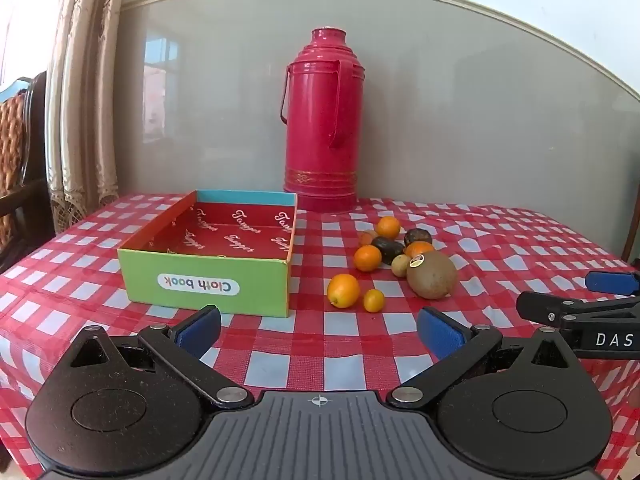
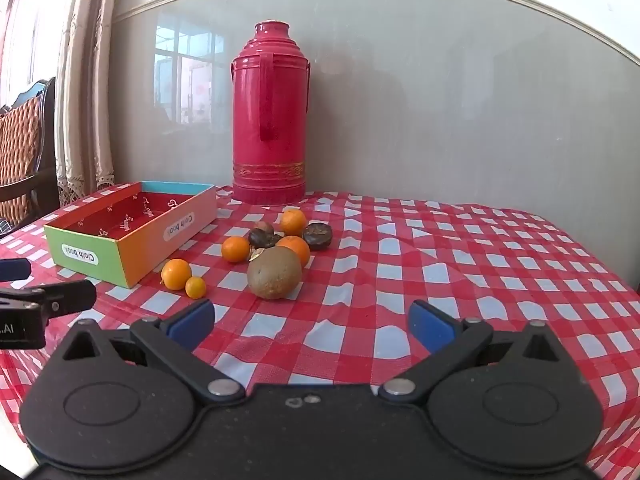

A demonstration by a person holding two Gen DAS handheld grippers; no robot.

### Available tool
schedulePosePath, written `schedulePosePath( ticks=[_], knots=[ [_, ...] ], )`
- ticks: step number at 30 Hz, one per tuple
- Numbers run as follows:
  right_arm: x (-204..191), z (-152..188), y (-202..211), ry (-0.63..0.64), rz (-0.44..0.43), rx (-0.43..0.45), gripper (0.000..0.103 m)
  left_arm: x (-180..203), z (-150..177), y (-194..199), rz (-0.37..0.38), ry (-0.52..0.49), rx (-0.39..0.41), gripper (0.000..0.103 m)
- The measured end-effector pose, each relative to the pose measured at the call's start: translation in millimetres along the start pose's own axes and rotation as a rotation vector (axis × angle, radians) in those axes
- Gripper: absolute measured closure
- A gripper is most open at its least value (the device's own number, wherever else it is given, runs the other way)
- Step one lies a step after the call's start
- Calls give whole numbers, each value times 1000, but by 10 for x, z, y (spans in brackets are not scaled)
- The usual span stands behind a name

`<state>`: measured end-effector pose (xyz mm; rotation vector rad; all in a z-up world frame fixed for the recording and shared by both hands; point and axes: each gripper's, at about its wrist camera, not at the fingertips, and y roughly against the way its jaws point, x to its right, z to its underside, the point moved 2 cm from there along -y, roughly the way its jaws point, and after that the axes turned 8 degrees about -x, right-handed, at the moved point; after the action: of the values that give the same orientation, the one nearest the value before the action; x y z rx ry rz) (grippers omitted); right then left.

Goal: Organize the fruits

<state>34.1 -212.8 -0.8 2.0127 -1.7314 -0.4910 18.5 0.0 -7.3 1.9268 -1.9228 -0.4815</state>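
A pile of fruit lies on the checked tablecloth: several oranges, a small kumquat, a big brown kiwi with a sticker, and dark fruits. The same pile shows in the right wrist view, with the kiwi nearest. An empty open box marked "Cloth book" stands left of the fruit; it also shows in the right wrist view. My left gripper is open and empty, short of the box and fruit. My right gripper is open and empty, short of the kiwi.
A tall red thermos stands at the back against the wall, behind the box and fruit. A wooden chair and curtain are off the table's left edge. The right gripper's fingers show at the right of the left wrist view.
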Motion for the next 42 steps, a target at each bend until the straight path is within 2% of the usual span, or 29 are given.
schedulePosePath(
  ticks=[42],
  knots=[
    [2,0,-3,2,4,1,5,-2,-6,-10,3,5,-22,0]
  ],
)
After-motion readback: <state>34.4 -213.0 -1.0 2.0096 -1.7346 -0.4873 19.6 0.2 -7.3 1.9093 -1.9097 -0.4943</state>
